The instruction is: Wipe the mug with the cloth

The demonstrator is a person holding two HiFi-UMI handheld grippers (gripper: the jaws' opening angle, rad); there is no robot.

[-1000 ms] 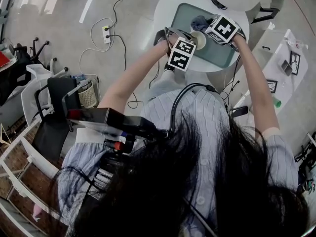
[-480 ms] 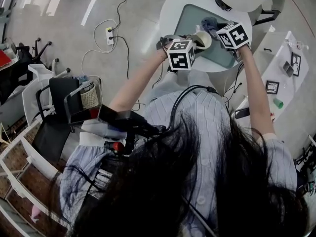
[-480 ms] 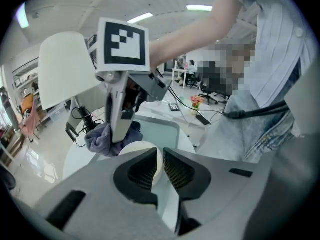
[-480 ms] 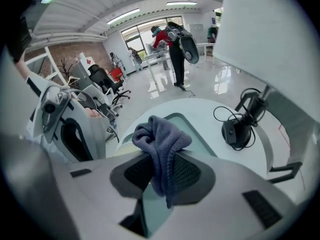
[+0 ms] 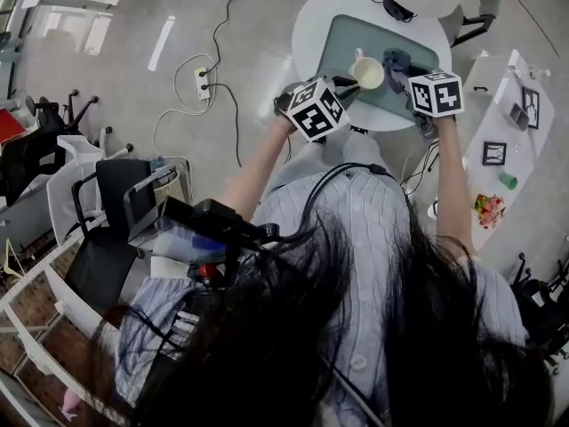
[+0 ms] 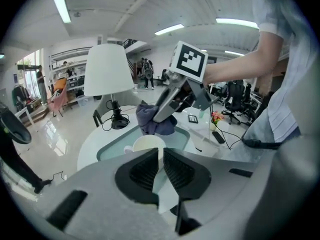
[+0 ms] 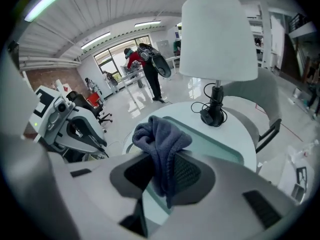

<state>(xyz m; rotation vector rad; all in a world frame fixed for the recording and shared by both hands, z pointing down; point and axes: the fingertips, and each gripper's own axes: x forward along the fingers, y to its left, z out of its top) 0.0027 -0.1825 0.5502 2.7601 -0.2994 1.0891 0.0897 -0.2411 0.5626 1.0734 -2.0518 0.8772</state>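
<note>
A lamp (image 6: 110, 70) blocks the round table's (image 6: 92, 143) far side.

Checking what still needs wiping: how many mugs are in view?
1. The mug is clamped by its wall in the left hand-held gripper, over the round table. Part of that table is hidden, so another could be there.

The left hand-held gripper (image 5: 345, 84) meets the mug (image 5: 366, 72), with the cloth (image 5: 396, 60) just beside it over the tray (image 5: 342, 38).
</note>
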